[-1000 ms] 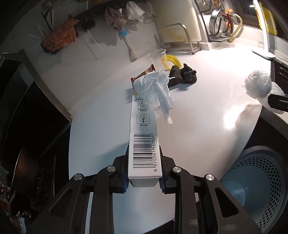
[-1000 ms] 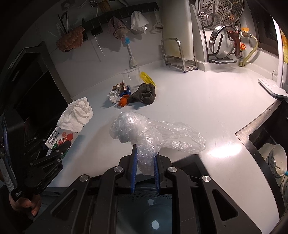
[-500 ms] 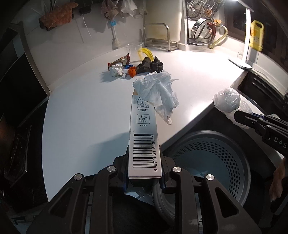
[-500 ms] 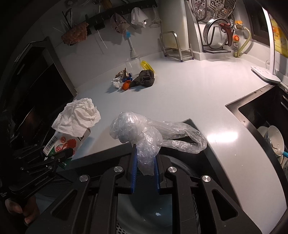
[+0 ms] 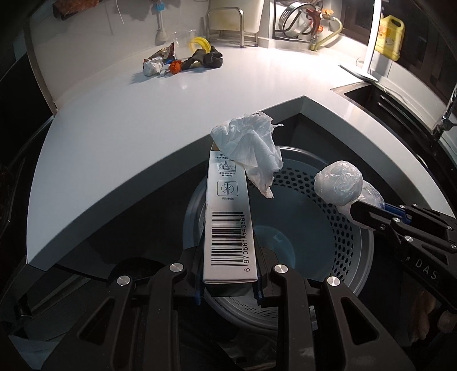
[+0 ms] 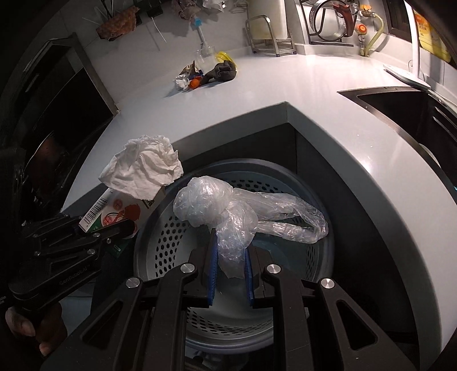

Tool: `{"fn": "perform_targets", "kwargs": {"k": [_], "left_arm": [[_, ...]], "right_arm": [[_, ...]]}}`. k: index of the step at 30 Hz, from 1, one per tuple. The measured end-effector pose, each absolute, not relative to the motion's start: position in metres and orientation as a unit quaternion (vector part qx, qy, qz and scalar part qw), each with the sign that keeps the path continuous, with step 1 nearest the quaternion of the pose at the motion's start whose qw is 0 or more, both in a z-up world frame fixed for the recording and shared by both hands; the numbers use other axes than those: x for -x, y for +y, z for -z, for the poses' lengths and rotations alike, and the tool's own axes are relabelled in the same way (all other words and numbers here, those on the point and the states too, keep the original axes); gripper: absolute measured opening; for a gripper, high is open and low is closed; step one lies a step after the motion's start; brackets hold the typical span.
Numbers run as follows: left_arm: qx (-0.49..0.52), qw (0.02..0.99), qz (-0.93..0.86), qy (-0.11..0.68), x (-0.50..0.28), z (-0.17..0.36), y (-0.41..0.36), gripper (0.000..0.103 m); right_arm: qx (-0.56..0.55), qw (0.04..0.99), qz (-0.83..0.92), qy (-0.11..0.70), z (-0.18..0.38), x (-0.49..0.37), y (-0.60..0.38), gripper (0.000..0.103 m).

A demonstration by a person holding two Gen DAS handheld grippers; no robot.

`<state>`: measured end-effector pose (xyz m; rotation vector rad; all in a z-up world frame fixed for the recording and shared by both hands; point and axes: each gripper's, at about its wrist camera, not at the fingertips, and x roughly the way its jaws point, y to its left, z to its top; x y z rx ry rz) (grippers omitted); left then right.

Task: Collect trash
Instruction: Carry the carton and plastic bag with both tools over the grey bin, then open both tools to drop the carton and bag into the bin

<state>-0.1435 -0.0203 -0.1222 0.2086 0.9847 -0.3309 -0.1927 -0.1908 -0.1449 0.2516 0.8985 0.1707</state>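
My left gripper (image 5: 228, 282) is shut on a long carton (image 5: 228, 222) with a barcode; a crumpled white tissue (image 5: 251, 148) sits on its far end. Both hang over the round perforated bin (image 5: 354, 256) below the counter edge. My right gripper (image 6: 230, 274) is shut on a clear plastic bag (image 6: 217, 208), also above the bin (image 6: 160, 237). Each gripper shows in the other's view: the right gripper (image 5: 371, 214) at right, the left gripper (image 6: 97, 231) with the carton (image 6: 114, 211) and tissue (image 6: 145, 168) at left.
A pile of trash (image 5: 177, 62) lies far back on the white counter (image 5: 142, 120): a dark cloth, an orange ball, a wrapper, a clear cup. A sink (image 5: 400, 108) is at right. A metal rack (image 5: 228, 25) stands by the wall.
Both grippers have pulled back off the counter and now hold their items over the bin. Grips are unchanged.
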Motion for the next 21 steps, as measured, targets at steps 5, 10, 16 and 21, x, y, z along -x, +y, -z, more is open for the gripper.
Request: {"fn": "perform_targets", "kwargs": {"k": [5, 10, 16, 21], "left_arm": [[-0.101, 0.866, 0.144, 0.467, 0.148, 0.137, -0.024, 0.025], [-0.103, 0.865, 0.138, 0.471, 0.151, 0.15, -0.024, 0.026], [-0.101, 0.862, 0.135, 0.478, 0.152, 0.16, -0.02, 0.026], [-0.094, 0.859, 0.135, 0.485, 0.149, 0.166, -0.017, 0.026]], "right_arm": [[-0.114, 0.886, -0.07, 0.444, 0.161, 0.201, -0.185, 0.016], [-0.107, 0.884, -0.067, 0.451, 0.171, 0.205, -0.176, 0.016], [-0.102, 0.879, -0.067, 0.462, 0.181, 0.2, -0.167, 0.016], [-0.101, 0.874, -0.066, 0.471, 0.188, 0.192, -0.165, 0.017]]}}
